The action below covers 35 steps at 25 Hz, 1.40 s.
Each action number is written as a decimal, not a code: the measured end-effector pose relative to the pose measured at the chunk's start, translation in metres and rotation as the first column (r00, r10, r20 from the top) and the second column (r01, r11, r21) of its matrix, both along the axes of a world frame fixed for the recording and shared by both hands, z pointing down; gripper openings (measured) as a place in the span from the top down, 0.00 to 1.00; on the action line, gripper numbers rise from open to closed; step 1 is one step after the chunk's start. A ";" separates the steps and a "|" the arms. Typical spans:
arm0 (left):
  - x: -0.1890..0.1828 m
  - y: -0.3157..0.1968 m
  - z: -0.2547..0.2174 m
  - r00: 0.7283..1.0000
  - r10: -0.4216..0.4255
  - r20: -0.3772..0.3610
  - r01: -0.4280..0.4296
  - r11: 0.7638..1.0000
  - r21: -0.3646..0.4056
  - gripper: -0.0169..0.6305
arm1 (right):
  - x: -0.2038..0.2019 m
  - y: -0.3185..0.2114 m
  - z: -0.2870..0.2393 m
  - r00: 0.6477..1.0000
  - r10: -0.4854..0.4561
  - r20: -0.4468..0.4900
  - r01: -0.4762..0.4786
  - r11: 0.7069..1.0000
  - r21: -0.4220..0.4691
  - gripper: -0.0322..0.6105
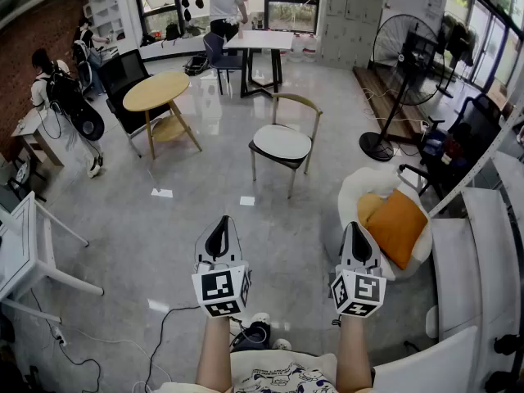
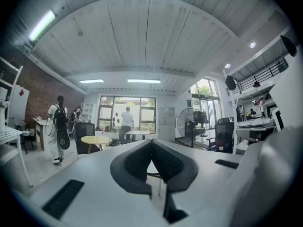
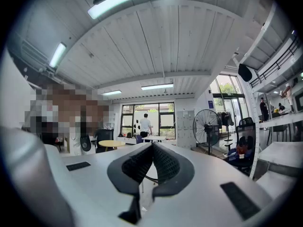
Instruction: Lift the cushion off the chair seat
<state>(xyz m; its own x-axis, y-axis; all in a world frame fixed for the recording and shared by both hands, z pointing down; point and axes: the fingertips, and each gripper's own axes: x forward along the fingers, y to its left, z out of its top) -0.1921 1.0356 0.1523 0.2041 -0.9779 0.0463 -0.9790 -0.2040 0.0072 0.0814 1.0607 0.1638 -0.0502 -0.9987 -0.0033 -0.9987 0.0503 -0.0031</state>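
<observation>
A wooden-framed chair (image 1: 283,144) stands in the middle of the floor, ahead of me, with a pale flat cushion (image 1: 281,142) on its seat. Nearer at the right, an orange cushion (image 1: 395,226) leans in a white round armchair (image 1: 358,188). My left gripper (image 1: 221,219) and right gripper (image 1: 358,225) are held level side by side, well short of both chairs. Both are shut with nothing between the jaws. In the left gripper view the left gripper (image 2: 151,141) points toward the chair, whose seat shows just behind the jaws. The right gripper (image 3: 152,145) does the same in its own view.
A round wooden table (image 1: 155,91) and a black office chair (image 1: 123,76) stand at the left rear. A standing fan (image 1: 407,56) and a dark chair (image 1: 458,142) are at the right. A white table (image 1: 16,248) is close at left. Cables (image 1: 176,322) lie by my feet. People stand at the back.
</observation>
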 end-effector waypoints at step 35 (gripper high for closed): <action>-0.091 -0.162 0.035 1.000 0.009 -0.027 -0.011 0.999 -0.047 0.62 | -0.070 -0.149 0.038 0.999 0.026 0.040 -0.024 0.998 -0.052 0.63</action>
